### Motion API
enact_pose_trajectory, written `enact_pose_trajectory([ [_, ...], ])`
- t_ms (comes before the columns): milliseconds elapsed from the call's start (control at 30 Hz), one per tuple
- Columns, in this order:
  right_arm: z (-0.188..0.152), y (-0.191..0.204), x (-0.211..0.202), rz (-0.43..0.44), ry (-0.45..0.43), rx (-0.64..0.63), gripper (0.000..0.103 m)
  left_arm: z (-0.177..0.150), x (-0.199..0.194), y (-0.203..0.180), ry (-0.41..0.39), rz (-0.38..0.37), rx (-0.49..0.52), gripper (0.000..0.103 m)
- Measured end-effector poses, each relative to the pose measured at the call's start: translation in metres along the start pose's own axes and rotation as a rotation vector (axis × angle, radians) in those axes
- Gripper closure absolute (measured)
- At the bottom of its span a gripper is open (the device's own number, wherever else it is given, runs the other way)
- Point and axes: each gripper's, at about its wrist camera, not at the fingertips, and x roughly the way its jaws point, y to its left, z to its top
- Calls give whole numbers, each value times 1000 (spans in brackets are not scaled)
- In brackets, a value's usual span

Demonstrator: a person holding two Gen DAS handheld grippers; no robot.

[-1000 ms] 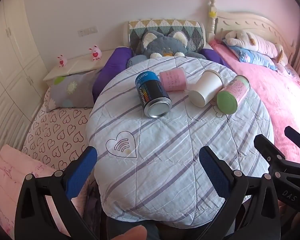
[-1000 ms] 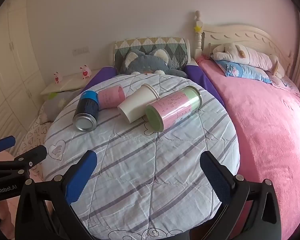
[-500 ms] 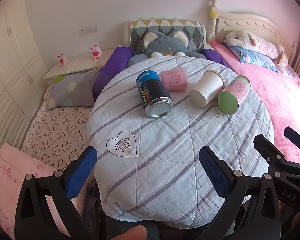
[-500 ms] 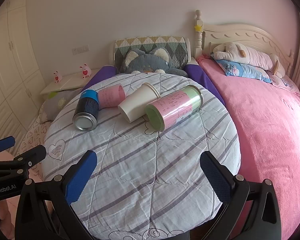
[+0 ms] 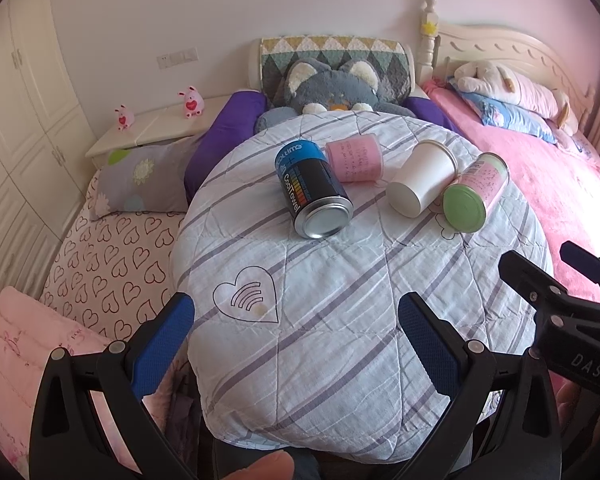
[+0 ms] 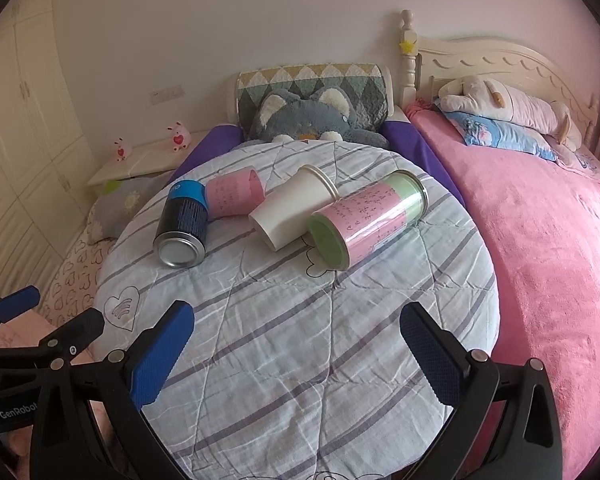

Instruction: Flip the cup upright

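Note:
A white paper cup (image 5: 422, 182) (image 6: 290, 210) lies on its side on the round striped table (image 5: 340, 320) (image 6: 300, 340), base toward me. Beside it lie a blue and black can (image 5: 312, 194) (image 6: 182, 222), a small pink cup (image 5: 356, 159) (image 6: 234, 190) and a pink and green canister (image 5: 476, 192) (image 6: 368, 220). My left gripper (image 5: 296, 332) is open and empty near the table's front edge. My right gripper (image 6: 296, 340) is open and empty too, well short of the cups.
A grey plush cat (image 5: 332, 88) sits behind the table against a quilted headrest. A pink bed (image 6: 552, 240) with a plush dog runs along the right. A heart-print mattress (image 5: 108, 248) and white nightstand (image 5: 152, 132) are on the left.
Both views have shifted only slightly; the cups and cans have not moved. Both grippers stay open.

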Motion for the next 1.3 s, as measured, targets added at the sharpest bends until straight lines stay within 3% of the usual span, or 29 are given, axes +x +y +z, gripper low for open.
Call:
enact_pose_trajectory([
  [533,55,31,72,38,123,-31,0,42,50,35,-12,41,-57,0],
  [833,76,25,116,54,203,73,0,56,82,45,8,3,-65,0],
  [1167,110,56,139,65,171,7,0,60,98,64,17,-2,-87,0],
  [1300,124,73,162,28,188,-51,0,58,101,71,23,-2,-100,0],
])
